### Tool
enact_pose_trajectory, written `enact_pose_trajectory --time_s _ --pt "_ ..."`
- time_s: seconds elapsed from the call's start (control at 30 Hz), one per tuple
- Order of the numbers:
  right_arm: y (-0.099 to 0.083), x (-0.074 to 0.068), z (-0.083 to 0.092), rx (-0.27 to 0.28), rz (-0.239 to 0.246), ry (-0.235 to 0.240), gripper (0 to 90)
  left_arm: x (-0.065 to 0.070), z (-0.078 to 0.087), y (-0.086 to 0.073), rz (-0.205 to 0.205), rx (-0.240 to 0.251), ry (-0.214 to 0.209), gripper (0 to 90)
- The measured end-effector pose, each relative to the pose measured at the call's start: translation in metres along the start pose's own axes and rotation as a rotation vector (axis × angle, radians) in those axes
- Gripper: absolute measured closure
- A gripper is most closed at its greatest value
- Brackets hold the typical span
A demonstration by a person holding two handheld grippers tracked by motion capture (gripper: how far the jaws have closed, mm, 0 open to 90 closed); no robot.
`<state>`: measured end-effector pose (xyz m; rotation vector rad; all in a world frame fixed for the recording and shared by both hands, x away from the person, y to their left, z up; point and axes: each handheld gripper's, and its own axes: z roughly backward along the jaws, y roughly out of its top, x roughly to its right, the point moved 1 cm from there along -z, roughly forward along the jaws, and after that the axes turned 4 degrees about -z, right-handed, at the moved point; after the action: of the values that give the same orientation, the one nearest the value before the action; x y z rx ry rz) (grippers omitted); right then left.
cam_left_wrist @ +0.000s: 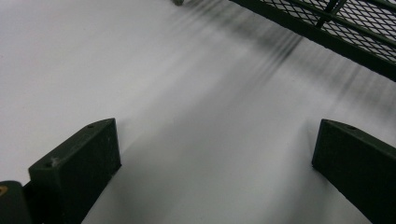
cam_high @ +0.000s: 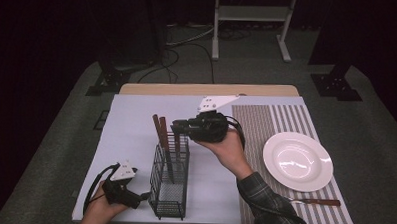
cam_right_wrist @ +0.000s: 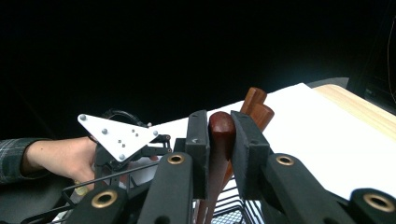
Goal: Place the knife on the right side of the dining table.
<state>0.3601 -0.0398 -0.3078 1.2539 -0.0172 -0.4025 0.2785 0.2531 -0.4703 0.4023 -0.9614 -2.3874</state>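
Right jaws: the right gripper point(cam_right_wrist: 214, 140) is clamped on the rounded reddish-brown wooden handle point(cam_right_wrist: 221, 133) of a piece of cutlery; both pads press its sides.
Left jaws: the left gripper point(cam_left_wrist: 212, 154) stands wide apart with only bare white bench cover between its pads, holding nothing.
Held handle: it rises out of the black wire caddy point(cam_high: 170, 177), at the caddy's far end in the high view; what kind of cutlery it is cannot be told.
Other handles: two more brown wooden handles point(cam_right_wrist: 256, 108) stand just behind the gripped one, leaning toward the far left in the high view.
Caddy: upright on the white cover point(cam_high: 131, 124), left of centre, between the two hands; its mesh floor near the front edge is bare.
Left hand: it rests at the bench's near left corner, just beside the caddy's near end, close to the front edge.
Plate: a white plate point(cam_high: 298, 161) sits on the striped placemat point(cam_high: 266, 119) at the right, well apart from the caddy.
Knife: a wooden-handled knife point(cam_high: 318, 201) lies on the mat near the front edge, just below the plate.
Writing: no brand, label or text can be read on anything.
Open room: bare white cover stretches left of the caddy and behind it to the far edge; the strip between caddy and mat holds the right forearm.
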Motion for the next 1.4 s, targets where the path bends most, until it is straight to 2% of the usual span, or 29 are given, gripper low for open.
enact_pose_trajectory --time_s 0.13,0.67,1.4 --pt "0.002 -0.002 0.000 0.016 -0.012 0.011 79.7 0.000 0.000 0.000 0.000 0.000 0.000 0.0" --pt "0.016 -0.005 0.008 0.051 0.003 -0.020 80.0 0.000 0.000 0.000 0.002 -0.001 -0.001 0.0" --pt "0.051 -0.015 0.037 0.120 0.039 -0.044 80.0 0.000 0.000 0.000 0.001 -0.002 -0.001 0.0"
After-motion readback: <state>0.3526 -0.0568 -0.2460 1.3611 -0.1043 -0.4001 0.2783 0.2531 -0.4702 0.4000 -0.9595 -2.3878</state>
